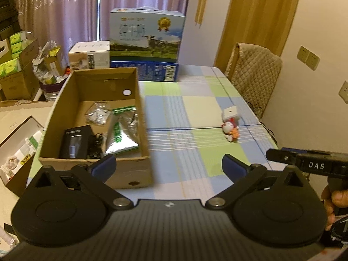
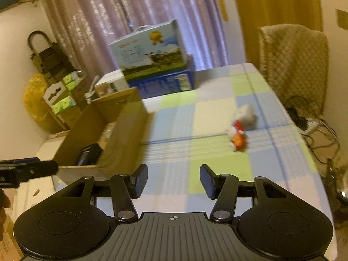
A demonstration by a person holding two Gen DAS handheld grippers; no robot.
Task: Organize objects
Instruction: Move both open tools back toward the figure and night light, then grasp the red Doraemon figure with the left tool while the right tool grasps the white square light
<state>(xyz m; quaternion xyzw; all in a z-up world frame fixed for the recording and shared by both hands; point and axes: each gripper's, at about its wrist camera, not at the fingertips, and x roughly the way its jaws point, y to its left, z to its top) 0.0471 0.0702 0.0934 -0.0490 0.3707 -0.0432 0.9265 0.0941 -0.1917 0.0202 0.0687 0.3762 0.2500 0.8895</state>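
Observation:
An open cardboard box (image 1: 143, 117) (image 2: 128, 130) stands on the checked tablecloth at the left. It holds a silver-green foil pouch (image 1: 121, 134), a clear bag of small parts (image 1: 97, 113) and a black packet (image 1: 74, 141) (image 2: 90, 154). A small toy figure (image 1: 231, 131) (image 2: 238, 139) lies beside a white cube (image 1: 230, 113) (image 2: 244, 114) on the cloth's right side. My left gripper (image 1: 168, 167) is open and empty, near the box's front right corner. My right gripper (image 2: 174, 180) is open and empty above the cloth, short of the toy; its view is blurred.
A blue milk carton box (image 1: 145, 41) (image 2: 152, 54) on a blue box and a white box (image 1: 89, 54) stand at the table's far end. A padded chair (image 1: 254, 74) (image 2: 293, 65) stands at the right. Cables (image 2: 313, 126) lie on the floor. Stacked cartons (image 1: 15, 65) are left.

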